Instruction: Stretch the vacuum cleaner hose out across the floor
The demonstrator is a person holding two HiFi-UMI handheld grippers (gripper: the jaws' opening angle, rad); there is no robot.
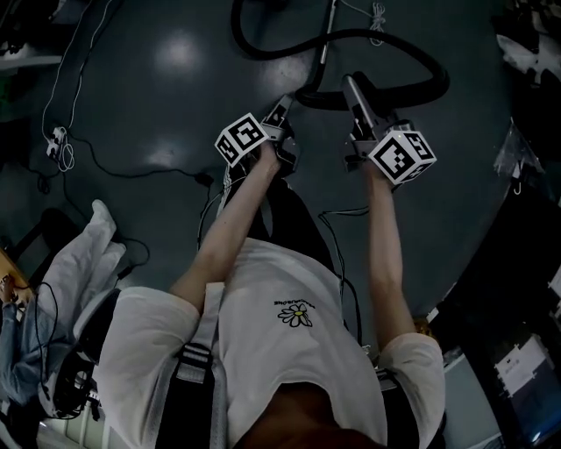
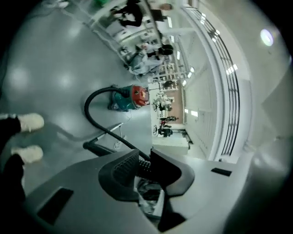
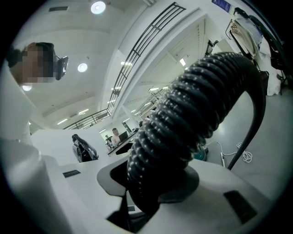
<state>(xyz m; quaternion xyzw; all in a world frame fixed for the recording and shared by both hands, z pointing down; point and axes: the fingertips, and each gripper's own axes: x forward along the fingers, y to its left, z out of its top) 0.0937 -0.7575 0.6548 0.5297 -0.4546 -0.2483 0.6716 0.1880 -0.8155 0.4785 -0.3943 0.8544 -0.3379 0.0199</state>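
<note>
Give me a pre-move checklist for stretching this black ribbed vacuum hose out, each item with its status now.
1. Grip of right gripper on black ribbed vacuum hose: ok, jaws closed on it.
2. Grip of left gripper on the hose: ok, ribs sit between its jaws.
3. Hose straight: not ok, it loops over the grey floor ahead.
4. Hose joined to teal and red canister: cannot tell, joint too small.
5. Pull path clear of thin black cable: cannot tell.

Dim head view, glare on the glossy floor point(image 1: 178, 51), fisheye gripper views, black corners, bright ceiling lamps point(image 3: 98, 7)
</note>
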